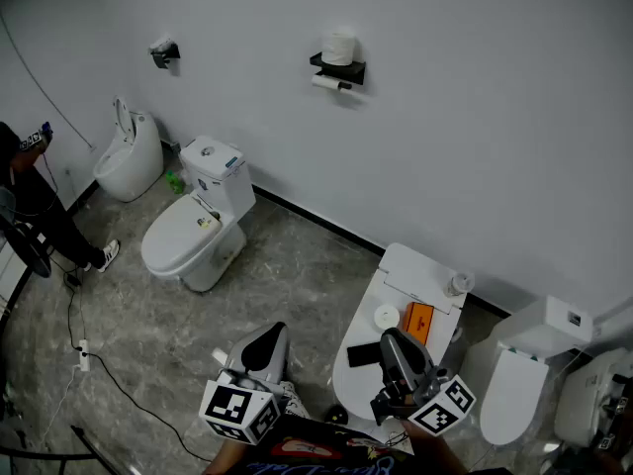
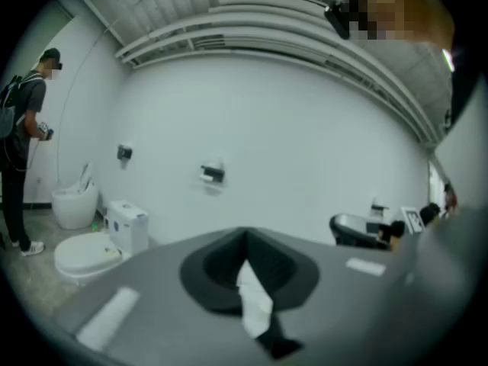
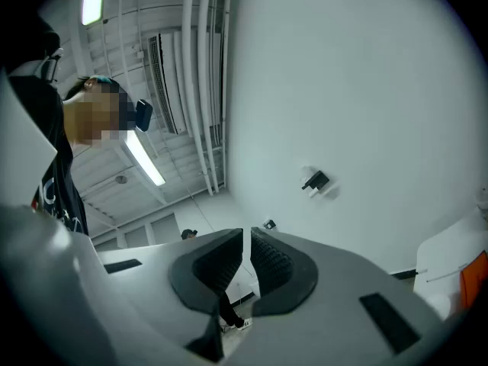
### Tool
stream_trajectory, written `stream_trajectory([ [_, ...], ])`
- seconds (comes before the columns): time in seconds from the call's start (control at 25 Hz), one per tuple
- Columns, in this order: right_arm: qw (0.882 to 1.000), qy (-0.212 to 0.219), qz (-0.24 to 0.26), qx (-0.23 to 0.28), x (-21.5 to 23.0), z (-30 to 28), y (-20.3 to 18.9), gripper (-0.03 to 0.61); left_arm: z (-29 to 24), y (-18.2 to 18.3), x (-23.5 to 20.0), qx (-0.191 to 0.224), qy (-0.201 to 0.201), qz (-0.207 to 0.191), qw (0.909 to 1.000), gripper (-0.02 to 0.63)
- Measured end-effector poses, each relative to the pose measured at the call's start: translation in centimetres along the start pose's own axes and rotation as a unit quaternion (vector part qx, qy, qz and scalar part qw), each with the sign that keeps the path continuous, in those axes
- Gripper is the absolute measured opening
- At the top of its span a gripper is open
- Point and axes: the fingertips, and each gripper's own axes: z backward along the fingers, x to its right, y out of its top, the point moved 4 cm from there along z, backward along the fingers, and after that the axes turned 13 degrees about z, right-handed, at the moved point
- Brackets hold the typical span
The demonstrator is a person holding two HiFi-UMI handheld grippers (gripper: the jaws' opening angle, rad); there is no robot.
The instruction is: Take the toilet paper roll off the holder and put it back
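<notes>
The left claw (image 2: 245, 244) is clenched on a thin white paper scrap (image 2: 255, 302). The right claw (image 3: 245, 241) is clenched empty, its ribbed pads together. A cylindrical toilet paper roll (image 1: 341, 46) stands on the black holder (image 1: 352, 69).

The scrap (image 2: 254, 300) in my left tool (image 2: 245, 242) looks like soft white paper, its pads (image 2: 217, 269) matt black, the toilet (image 1: 188, 237) glossy.

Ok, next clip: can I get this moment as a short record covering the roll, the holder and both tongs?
roll: toilet paper roll upright on top of the wall holder
left tongs: shut on a white paper scrap
right tongs: shut, nothing between them
position: both tongs low, far from the holder
contact: neither tongs touches the roll
surroundings: toilet by the wall; person at far left
</notes>
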Motion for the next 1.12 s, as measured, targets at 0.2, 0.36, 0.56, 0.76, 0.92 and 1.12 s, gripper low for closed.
stream_trajectory([
  [0.2, 1.000, -0.002, 0.009, -0.019, 2.2, -4.9, -1.6, 0.018, -3.7, 1.6, -4.4, 0.004, -0.008, 0.012, 0.9999, -0.002],
  [0.36, 0.999, -0.028, 0.009, -0.015, 4.7, -11.2, -3.7, 0.018, -7.4, 3.8, -10.2, -0.004, -0.020, 0.008, 0.9998, -0.002],
  [0.56, 0.999, -0.027, 0.000, 0.018, 6.0, -22.7, -5.2, 0.018, -11.7, 9.1, -18.0, -0.031, -0.030, -0.074, 0.9963, -0.002],
  [0.76, 0.999, -0.037, 0.001, 0.033, 7.1, -31.7, -6.6, 0.018, -16.0, 13.4, -23.8, -0.035, -0.073, -0.064, 0.9946, -0.002],
  [0.92, 0.997, -0.051, 0.026, 0.048, 7.7, -35.8, -6.1, 0.018, -20.5, 15.6, -27.3, -0.040, -0.102, -0.058, 0.9923, -0.002],
  [1.12, 0.994, -0.079, 0.055, 0.060, 12.1, -37.4, -4.0, 0.019, -27.3, 16.6, -27.7, -0.048, -0.147, -0.040, 0.9871, -0.002],
])
